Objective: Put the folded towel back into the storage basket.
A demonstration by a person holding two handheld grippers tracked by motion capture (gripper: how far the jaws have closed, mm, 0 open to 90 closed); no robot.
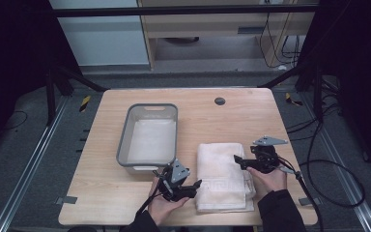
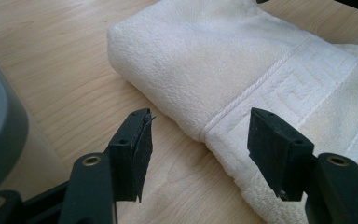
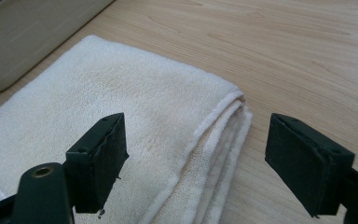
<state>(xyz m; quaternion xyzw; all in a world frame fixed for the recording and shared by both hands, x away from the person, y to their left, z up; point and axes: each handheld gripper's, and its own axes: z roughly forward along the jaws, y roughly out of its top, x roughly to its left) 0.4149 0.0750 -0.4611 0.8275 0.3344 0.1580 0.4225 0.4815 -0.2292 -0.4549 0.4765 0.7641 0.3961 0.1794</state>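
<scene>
A folded white towel (image 1: pixel 221 175) lies on the wooden table (image 1: pixel 232 121), right of centre near the front edge. My left gripper (image 1: pixel 194 186) is at the towel's front left edge, jaws open. In the left gripper view its jaws (image 2: pixel 199 142) straddle the towel's (image 2: pixel 223 60) patterned hem without pressing on it. My right gripper (image 1: pixel 236 161) hovers over the towel's right side, also open. In the right gripper view its jaws (image 3: pixel 196 147) stand either side of the layered corner of the towel (image 3: pixel 121 93), with nothing gripped.
A grey plastic basin (image 1: pixel 123 140) stands left of the towel with something white inside; its wall shows as basin (image 2: pixel 0 126) and basin (image 3: pixel 23 32). A dark round grommet (image 1: pixel 220 101) sits near the far edge. Cables trail off the table's right side.
</scene>
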